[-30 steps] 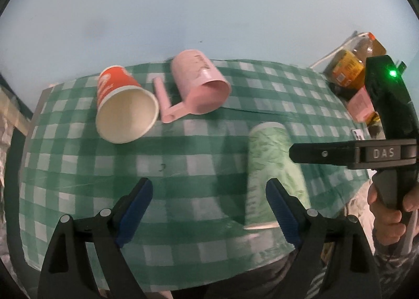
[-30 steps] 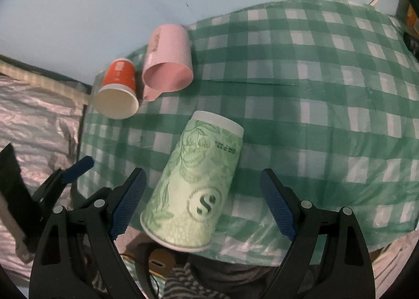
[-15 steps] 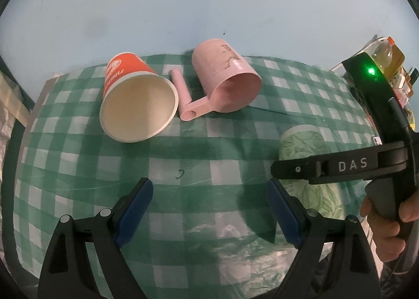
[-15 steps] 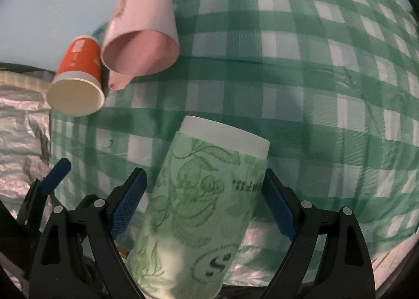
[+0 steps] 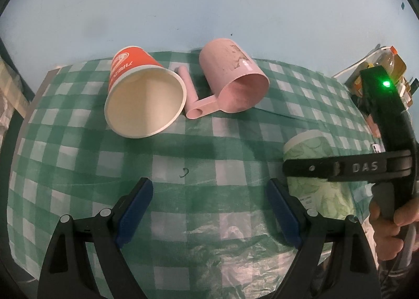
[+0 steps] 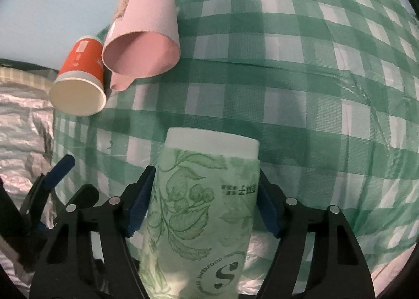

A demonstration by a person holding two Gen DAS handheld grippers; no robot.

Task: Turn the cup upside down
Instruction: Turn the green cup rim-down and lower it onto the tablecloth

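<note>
A green leaf-print paper cup [image 6: 204,210] lies on its side on the green checked tablecloth [image 6: 301,94], base pointing away. My right gripper [image 6: 205,204] has closed on its body, both blue pads touching its sides. The cup also shows in the left wrist view [image 5: 316,183], partly hidden behind the right gripper. My left gripper [image 5: 209,210] is open and empty, low over the cloth's front middle. An orange paper cup [image 5: 142,97] and a pink handled cup [image 5: 233,81] lie on their sides at the back, mouths toward me.
A pale blue wall stands behind the table. Bottles and packets [image 5: 387,65] crowd the far right edge. Crinkled silver sheeting [image 6: 23,136] lies beyond the table's left edge. The cloth's front edge is close under both grippers.
My right gripper moved forward around the green cup and its jaws closed onto it. My left gripper moved closer to the orange and pink cups and stayed open.
</note>
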